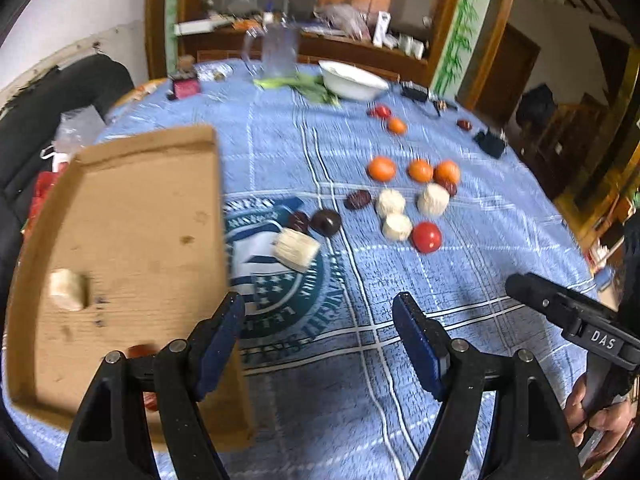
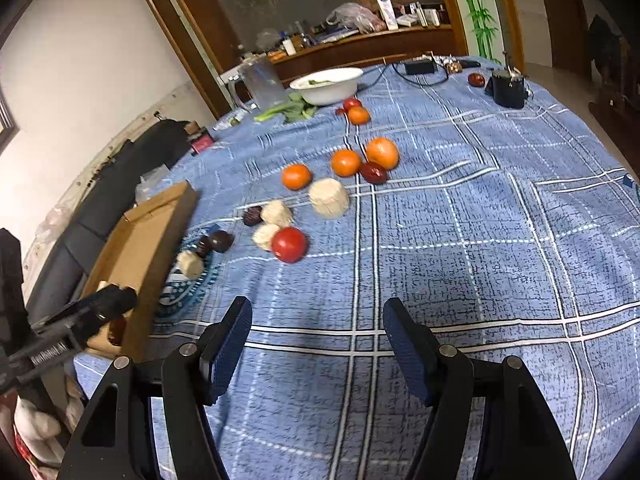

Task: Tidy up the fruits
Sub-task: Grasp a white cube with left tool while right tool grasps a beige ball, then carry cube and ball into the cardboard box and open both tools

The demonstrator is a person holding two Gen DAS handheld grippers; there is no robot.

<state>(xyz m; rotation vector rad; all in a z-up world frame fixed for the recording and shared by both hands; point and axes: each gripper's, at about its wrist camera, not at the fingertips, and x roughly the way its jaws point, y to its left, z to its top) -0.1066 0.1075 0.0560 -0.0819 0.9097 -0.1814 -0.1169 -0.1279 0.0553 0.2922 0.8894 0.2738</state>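
Left wrist view: the left gripper (image 1: 319,332) hangs over the blue checked tablecloth (image 1: 400,360) with its jaws spread wide and nothing between them; its blue-padded left finger stands just in front of the right wall of the cardboard tray (image 1: 132,248). White letters "DAS" can be read on the black body of the right gripper (image 1: 520,284), which enters from the right edge, held by a hand (image 1: 596,420). A round teal emblem (image 1: 280,280) printed on the cloth carries ring lettering too blurred to read. The tray is a shallow, brown, open rectangle whose long axis runs away from the camera; it holds one pale, cylindrical piece (image 1: 67,290) near its left side and something red partly hidden behind the finger. A further pale, fibrous cylinder (image 1: 297,249) lies tilted on the emblem, just beside the tray, next to two dark purple fruits (image 1: 326,222). Farther out lie three white cylinders, a red tomato (image 1: 426,237), a dark red date (image 1: 357,199) and three oranges (image 1: 382,168) in a loose cluster. Right wrist view: the right gripper (image 2: 317,342) likewise has its jaws parted and empty above bare cloth, well apart from the tomato (image 2: 289,244) and oranges (image 2: 346,162); a white bowl (image 2: 327,85) and clear pitcher (image 2: 260,80) stand at the far edge.
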